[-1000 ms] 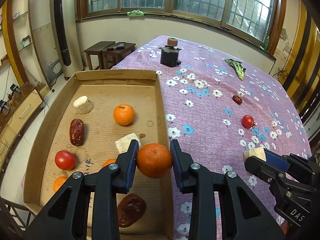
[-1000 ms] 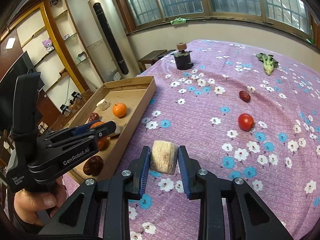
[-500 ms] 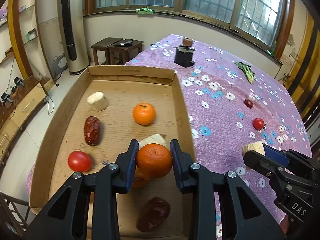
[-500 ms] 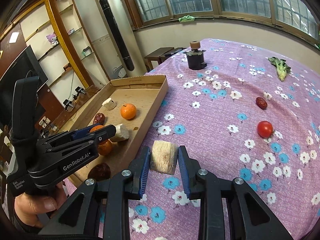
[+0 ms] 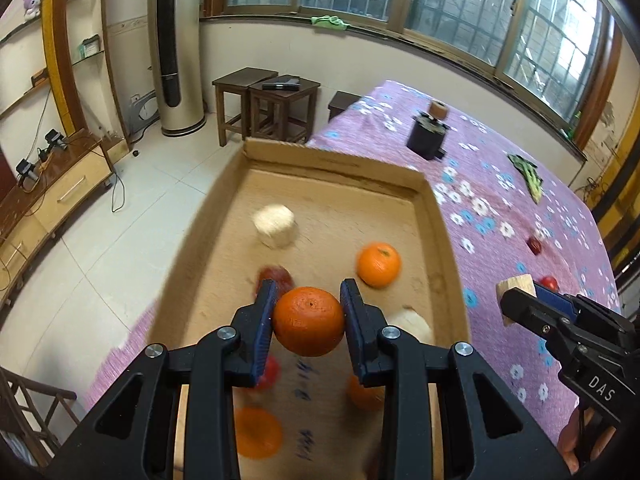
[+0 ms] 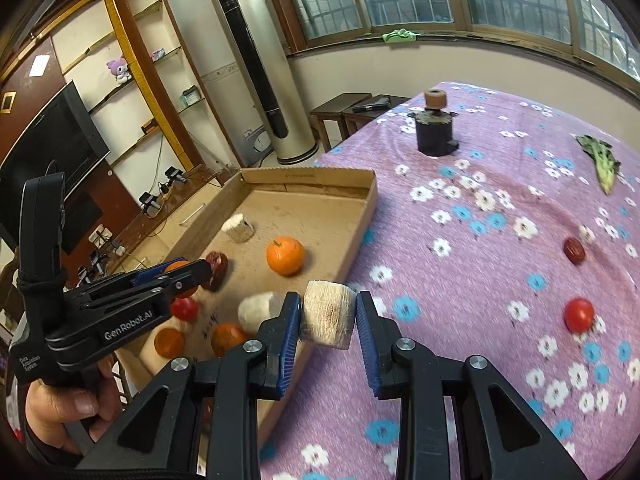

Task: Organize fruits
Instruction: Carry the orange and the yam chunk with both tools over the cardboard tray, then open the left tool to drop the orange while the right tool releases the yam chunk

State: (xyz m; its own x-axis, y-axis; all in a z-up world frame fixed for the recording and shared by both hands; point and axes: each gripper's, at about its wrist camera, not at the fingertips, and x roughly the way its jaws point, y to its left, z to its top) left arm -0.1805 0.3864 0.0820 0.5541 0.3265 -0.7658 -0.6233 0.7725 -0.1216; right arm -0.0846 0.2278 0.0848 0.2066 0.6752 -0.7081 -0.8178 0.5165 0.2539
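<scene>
Left gripper [image 5: 308, 322] jaws clamp an orange [image 5: 309, 321] above the box [image 5: 336, 162]; right gripper [image 6: 328, 320] jaws clamp a pale chunk [image 6: 328, 318] beside the box's right wall. Lower each into bare cardboard clear of the 2 nearest fruits, then release.

A table covered by a purple flowered cloth [image 6: 500, 264] carries an open cardboard tray [image 6: 362, 224] along its left edge. Toward the far edge stands a dark cylindrical object [image 6: 435, 132] with a small brown spool on top, and a green leafy vegetable [image 6: 602, 160] lies near the far right corner. A dark red date [image 6: 574, 249] and a red tomato [image 6: 579, 314] lie apart on the cloth, toward the right edge.
</scene>
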